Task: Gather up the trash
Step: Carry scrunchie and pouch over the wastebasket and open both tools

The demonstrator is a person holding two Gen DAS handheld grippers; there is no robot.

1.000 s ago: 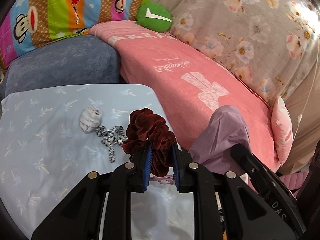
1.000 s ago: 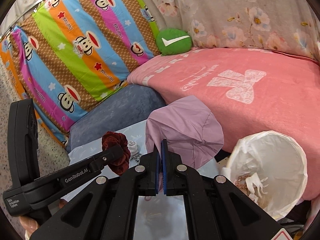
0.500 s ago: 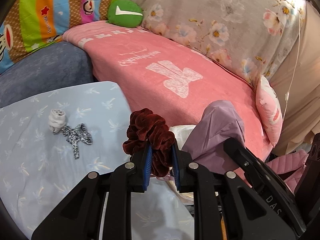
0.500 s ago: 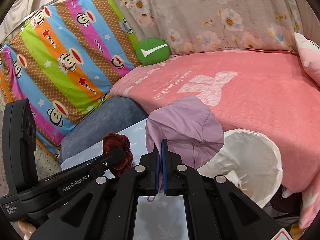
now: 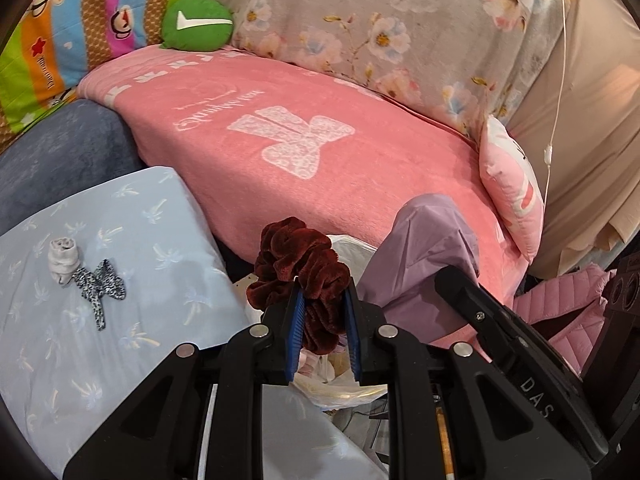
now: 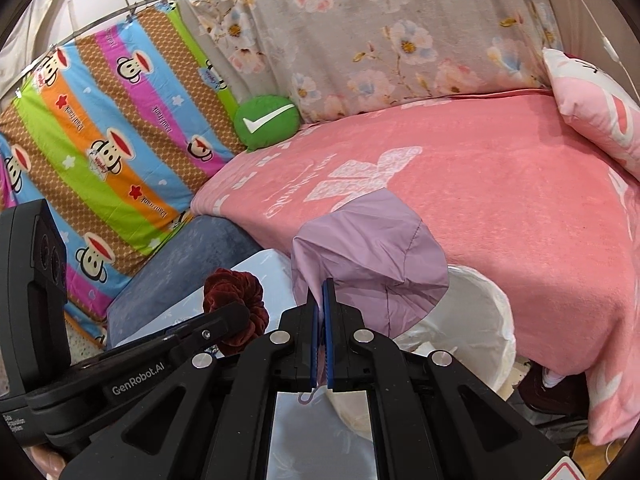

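The left gripper (image 5: 322, 312) is clamped on a dark red, fuzzy velvet hair scrunchie (image 5: 298, 268), which sticks up out of the blue pads. The right gripper (image 6: 323, 312) is pressed tight together on the edge of a thin, pale purple cloth cap (image 6: 372, 256).

Just past both of them sits a round bin with a white plastic bag liner (image 6: 486, 320). Both things hang close to its open top.

I think the step now is dropping them in. To do it well, hold each thing right over the middle of the opening, then let go. The cap is light and floppy, so it should be low before it drops, or it could land on the rim.

Farther left, on the light blue sheet with little palm trees (image 5: 72, 360), lie a small rolled white cloth (image 5: 62, 262) and a black-and-white spotted bow (image 5: 98, 284). Behind is the pink blanket (image 5: 360, 168).
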